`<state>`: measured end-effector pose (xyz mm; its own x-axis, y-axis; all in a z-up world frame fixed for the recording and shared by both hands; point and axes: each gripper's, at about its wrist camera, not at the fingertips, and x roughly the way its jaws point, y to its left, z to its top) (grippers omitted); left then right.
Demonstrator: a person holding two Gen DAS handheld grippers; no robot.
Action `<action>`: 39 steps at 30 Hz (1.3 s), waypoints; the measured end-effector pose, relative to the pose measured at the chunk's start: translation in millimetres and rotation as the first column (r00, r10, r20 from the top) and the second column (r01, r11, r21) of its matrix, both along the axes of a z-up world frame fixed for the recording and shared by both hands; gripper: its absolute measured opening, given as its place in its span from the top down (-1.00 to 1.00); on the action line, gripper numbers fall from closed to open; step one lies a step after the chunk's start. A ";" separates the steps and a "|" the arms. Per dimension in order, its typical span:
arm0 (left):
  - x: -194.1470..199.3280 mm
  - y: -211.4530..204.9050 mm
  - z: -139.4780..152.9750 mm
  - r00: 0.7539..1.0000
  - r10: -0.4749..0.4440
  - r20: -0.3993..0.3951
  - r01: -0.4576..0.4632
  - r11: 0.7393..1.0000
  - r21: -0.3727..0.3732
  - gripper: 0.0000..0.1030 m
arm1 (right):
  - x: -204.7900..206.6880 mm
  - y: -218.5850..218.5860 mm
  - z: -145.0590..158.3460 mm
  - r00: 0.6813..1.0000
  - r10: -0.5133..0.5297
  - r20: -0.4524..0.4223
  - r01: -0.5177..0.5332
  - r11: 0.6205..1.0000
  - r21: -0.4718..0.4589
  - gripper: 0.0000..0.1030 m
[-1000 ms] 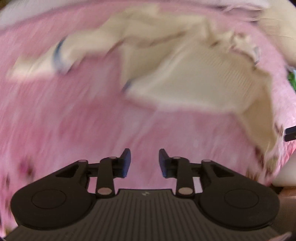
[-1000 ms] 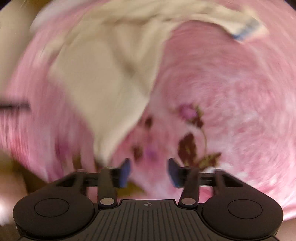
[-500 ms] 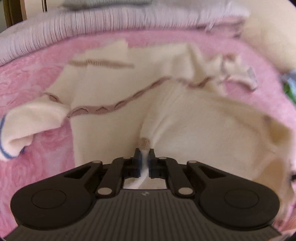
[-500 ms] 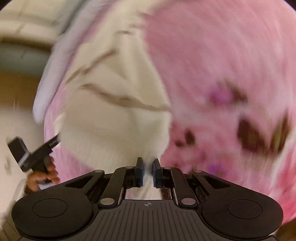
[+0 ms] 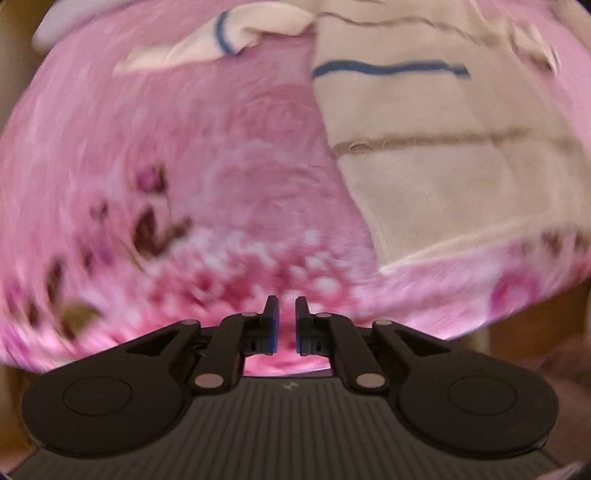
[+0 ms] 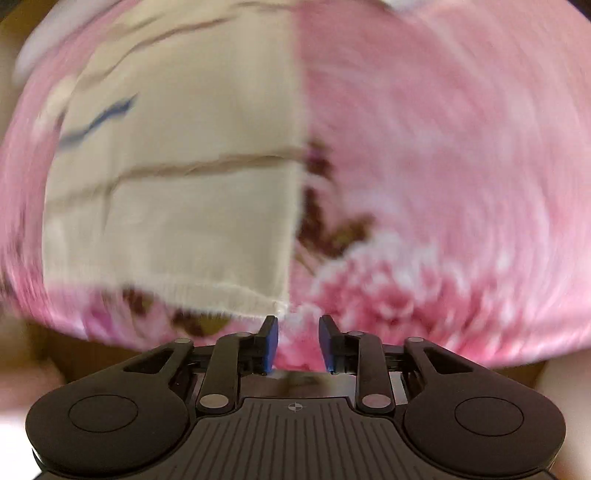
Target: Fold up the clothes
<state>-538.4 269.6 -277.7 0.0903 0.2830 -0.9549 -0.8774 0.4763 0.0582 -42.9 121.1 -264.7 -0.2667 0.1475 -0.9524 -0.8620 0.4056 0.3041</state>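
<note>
A cream knit sweater (image 5: 443, 173) with a blue stripe and brown trim lies spread flat on a pink floral blanket (image 5: 221, 177). One sleeve (image 5: 229, 37) lies out to the far left. My left gripper (image 5: 286, 314) hangs over the blanket's near edge, left of the sweater hem, jaws slightly apart and empty. In the right wrist view the sweater (image 6: 184, 192) fills the left half. My right gripper (image 6: 298, 328) is open and empty just right of the hem's near corner (image 6: 280, 306).
The pink blanket (image 6: 443, 166) covers the bed, with dark flower prints near its front edge (image 6: 332, 229). A white pillow or cover edge (image 5: 55, 26) shows at the far left. Brown floor or furniture lies below the bed's edge.
Both grippers were shut on the sweater's hem half a second ago. They have let go, pulled back toward the near edge, and the sweater now lies flat.
</note>
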 end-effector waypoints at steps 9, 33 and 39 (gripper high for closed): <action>61.2 1.7 -3.8 0.942 0.232 0.242 -0.239 0.971 -0.001 0.46 | 24.7 -3.1 -10.8 0.962 -0.234 -0.141 0.249 0.963 0.099 0.41; 175.8 -136.4 -103.2 0.252 -0.790 -0.560 0.967 0.183 0.177 0.27 | -131.5 -12.4 -36.6 0.596 0.406 0.693 -0.595 0.803 0.042 0.41; 165.6 -135.2 -107.1 0.255 -0.747 -0.614 0.966 0.167 0.198 0.62 | -154.2 -18.4 -53.2 0.381 0.477 0.792 -0.701 0.708 -0.089 0.41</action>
